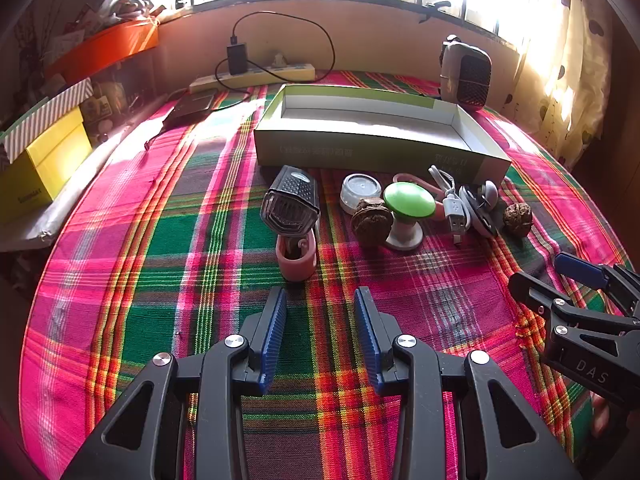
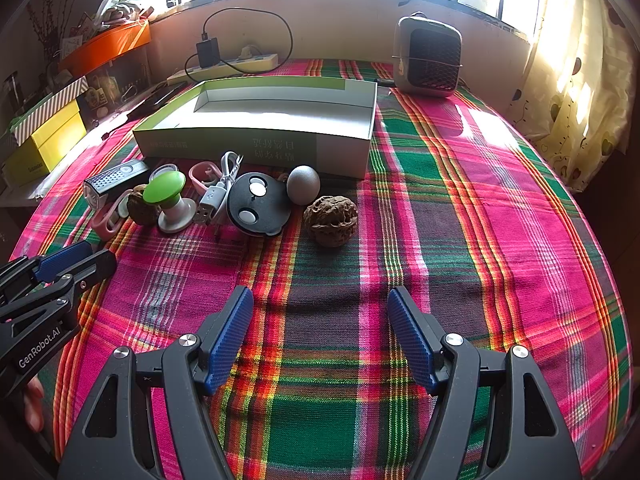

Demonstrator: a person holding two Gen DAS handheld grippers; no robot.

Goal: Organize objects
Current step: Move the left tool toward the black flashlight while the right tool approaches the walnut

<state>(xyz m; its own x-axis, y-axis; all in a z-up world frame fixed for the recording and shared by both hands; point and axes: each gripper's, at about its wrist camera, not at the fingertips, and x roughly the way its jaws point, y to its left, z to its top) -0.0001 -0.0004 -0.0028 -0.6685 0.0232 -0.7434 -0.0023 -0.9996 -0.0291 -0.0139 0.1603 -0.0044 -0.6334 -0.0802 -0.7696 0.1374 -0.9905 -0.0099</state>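
Open cardboard box stood empty at upper centre of the right wrist view, mouth up, likely as the bin for the loose items. Those lay in a row just in front of its near wall, close together, some touching, all within reach.

Count:
- two walnuts, one at either end of the cluster
- one bike light propped on a pink strap
- one green-topped knob
- one white USB cable
- one black disc
- one grey ball
- one small clear lid

Nothing was in the box yet.

Left gripper, lower centre of its view, was released with nothing between the pads, aimed at the bike light. Right gripper was spread wide and empty, short of the nearer walnut, over bare plaid cloth.
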